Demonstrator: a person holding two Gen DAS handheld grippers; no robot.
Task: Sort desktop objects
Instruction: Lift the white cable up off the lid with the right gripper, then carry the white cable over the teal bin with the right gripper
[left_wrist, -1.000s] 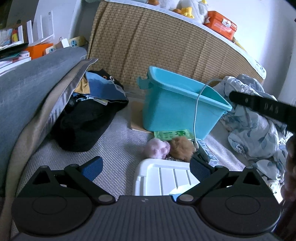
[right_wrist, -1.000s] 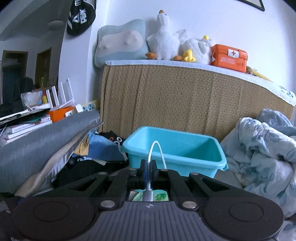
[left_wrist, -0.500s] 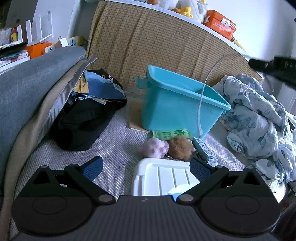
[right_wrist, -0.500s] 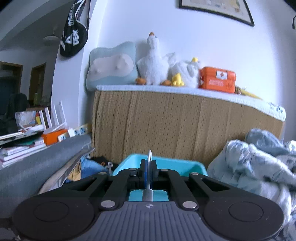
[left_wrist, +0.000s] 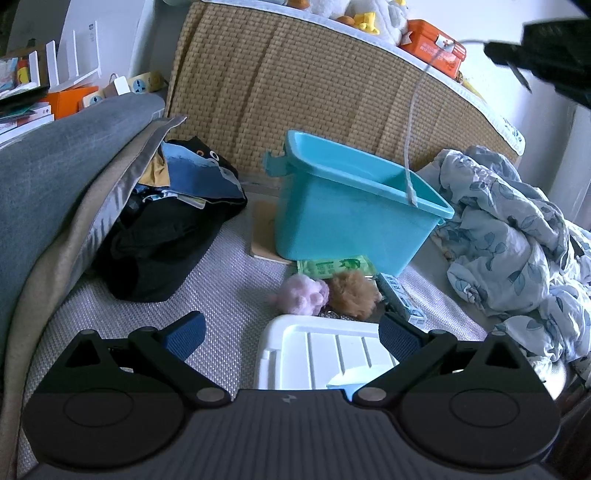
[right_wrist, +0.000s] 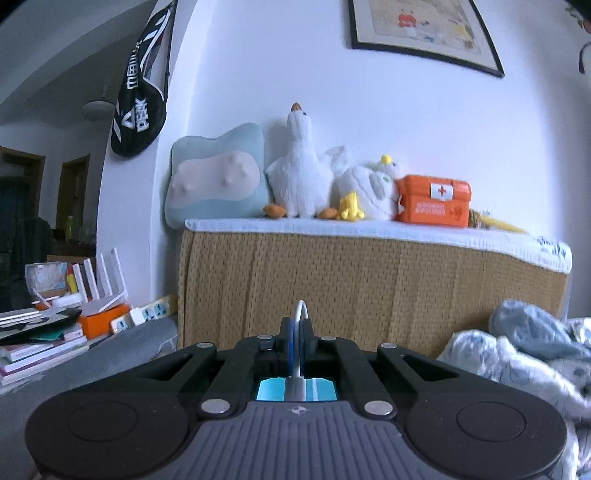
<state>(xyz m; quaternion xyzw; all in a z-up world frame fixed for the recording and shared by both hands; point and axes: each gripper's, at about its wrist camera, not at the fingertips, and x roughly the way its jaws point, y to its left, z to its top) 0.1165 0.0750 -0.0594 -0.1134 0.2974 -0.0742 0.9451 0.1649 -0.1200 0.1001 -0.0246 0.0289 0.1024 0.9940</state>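
Observation:
My right gripper (right_wrist: 297, 328) is shut on a white cable (right_wrist: 300, 308). In the left wrist view that gripper (left_wrist: 546, 55) is high at the top right, and the cable (left_wrist: 408, 155) hangs from it with its plug end just above the turquoise bin (left_wrist: 354, 206). My left gripper (left_wrist: 291, 328) is open and low over a white lid (left_wrist: 325, 354). A pink plush ball (left_wrist: 303, 295), a brown plush ball (left_wrist: 352, 293), a green packet (left_wrist: 332, 266) and a small box (left_wrist: 400, 299) lie in front of the bin.
A grey cushion (left_wrist: 55, 177) and dark clothes (left_wrist: 162, 236) lie at the left. A rumpled floral blanket (left_wrist: 517, 243) lies at the right. A woven headboard (left_wrist: 314, 96) stands behind the bin, with plush toys and an orange first-aid box (right_wrist: 432, 199) on top.
My right gripper has risen with the cable, lifting its plug from the mat up to the bin's rim. My left gripper has stayed in place.

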